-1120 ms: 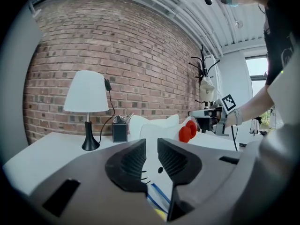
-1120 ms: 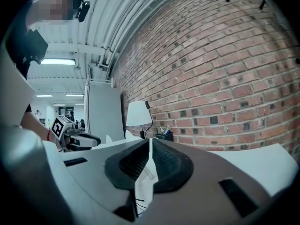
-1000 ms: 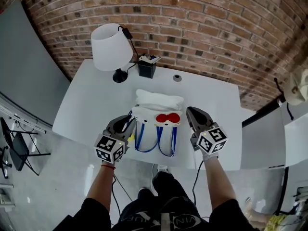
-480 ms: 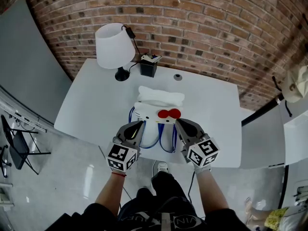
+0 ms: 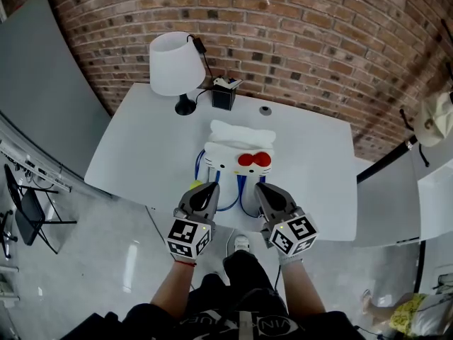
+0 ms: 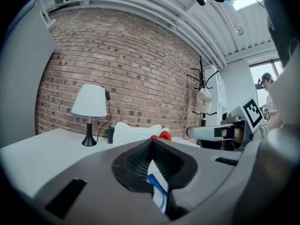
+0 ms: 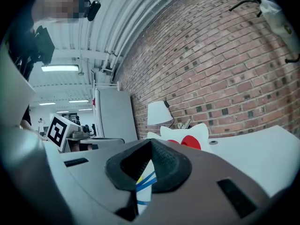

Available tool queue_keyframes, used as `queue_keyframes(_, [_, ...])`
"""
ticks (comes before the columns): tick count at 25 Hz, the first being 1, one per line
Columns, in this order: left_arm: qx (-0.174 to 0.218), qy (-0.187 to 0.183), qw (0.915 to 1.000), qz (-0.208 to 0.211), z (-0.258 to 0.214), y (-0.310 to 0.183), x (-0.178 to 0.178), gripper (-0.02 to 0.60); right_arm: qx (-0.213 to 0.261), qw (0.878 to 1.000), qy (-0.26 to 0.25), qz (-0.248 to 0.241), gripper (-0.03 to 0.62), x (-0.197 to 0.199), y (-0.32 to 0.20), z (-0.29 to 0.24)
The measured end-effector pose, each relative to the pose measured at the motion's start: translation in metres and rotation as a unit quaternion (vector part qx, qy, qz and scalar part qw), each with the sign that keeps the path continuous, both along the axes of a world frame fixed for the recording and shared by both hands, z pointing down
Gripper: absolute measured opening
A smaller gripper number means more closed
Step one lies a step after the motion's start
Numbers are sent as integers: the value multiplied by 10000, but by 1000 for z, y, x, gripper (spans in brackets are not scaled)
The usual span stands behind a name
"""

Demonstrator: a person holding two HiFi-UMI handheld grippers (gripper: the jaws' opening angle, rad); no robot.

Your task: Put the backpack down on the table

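on the white table (image 5: 141, 154), the backpack (image 5: 237, 158) is lying flat toward the near edge, red bow up and blue straps (image 5: 243, 193) trailing toward the person; the table is carrying its whole weight, so the putting-down is looking done to me; the lamp (image 5: 175, 66) is standing at the far left corner, well apart from the bag; the left gripper (image 5: 210, 187) and right gripper (image 5: 260, 187) are hovering just before the straps, one to each side, jaws pressed together on nothing, likely because the bag is needing no hold; a small black box (image 5: 224, 98) is sitting beside the lamp.
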State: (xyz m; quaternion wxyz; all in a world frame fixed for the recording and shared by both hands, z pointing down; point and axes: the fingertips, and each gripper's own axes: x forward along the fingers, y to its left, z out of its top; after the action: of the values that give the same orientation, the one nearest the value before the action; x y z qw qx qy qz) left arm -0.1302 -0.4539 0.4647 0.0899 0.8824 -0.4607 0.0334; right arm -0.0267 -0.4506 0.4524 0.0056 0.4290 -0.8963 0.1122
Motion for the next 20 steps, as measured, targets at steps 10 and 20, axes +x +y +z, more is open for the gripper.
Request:
queue_keyframes(10, [1,15,9999,-133,2,26,-14,5,56,10000,-11,-2,0,-16,24,0])
queue_keyframes(20, [57,44,9998,-200,-1,52,-27,5,117,9999,-55,6,0,-25,51,-2])
